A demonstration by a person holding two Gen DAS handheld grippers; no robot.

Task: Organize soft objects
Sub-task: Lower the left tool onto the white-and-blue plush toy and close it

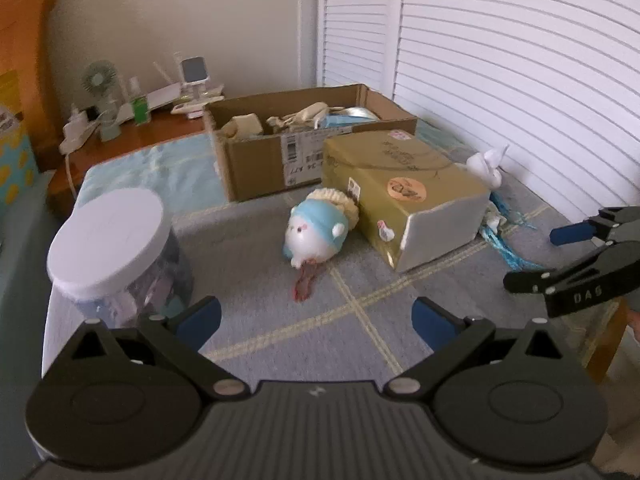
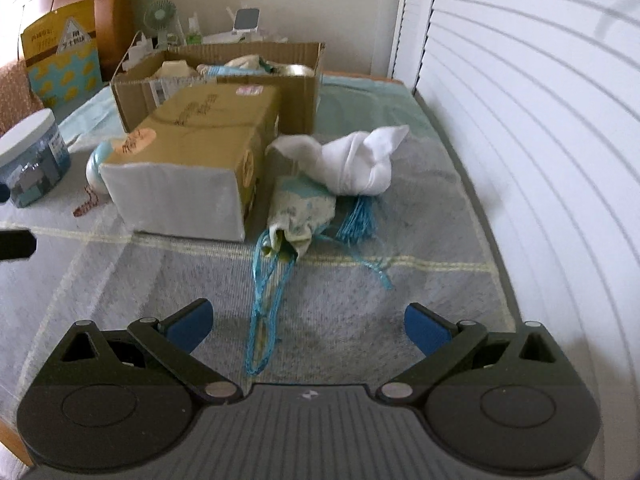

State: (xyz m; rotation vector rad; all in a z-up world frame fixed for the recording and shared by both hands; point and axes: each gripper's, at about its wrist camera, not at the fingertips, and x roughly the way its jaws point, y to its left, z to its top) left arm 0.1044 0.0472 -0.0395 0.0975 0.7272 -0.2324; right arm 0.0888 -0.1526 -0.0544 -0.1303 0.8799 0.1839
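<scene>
A round white and blue plush toy (image 1: 314, 236) lies on the bed against the gold box (image 1: 404, 196), a red tassel (image 1: 305, 282) trailing from it. Straight behind it, my left gripper (image 1: 316, 322) hovers open and empty. A knotted white cloth (image 2: 356, 160) and a floral drawstring pouch (image 2: 298, 212) with blue cords (image 2: 264, 312) lie right of the gold box (image 2: 192, 164). My right gripper (image 2: 306, 326) is open and empty, low over the cords' near loop; in the left wrist view it (image 1: 556, 258) shows at the right edge. Only a sliver of the plush (image 2: 96, 164) shows beside the box.
An open cardboard box (image 1: 280, 152) holding soft items stands behind the gold box. A white-lidded jar (image 1: 116, 248) sits at the near left. A nightstand (image 1: 132, 136) with a fan and bottles is at the back left. Louvred doors (image 2: 540, 120) run along the bed's right side.
</scene>
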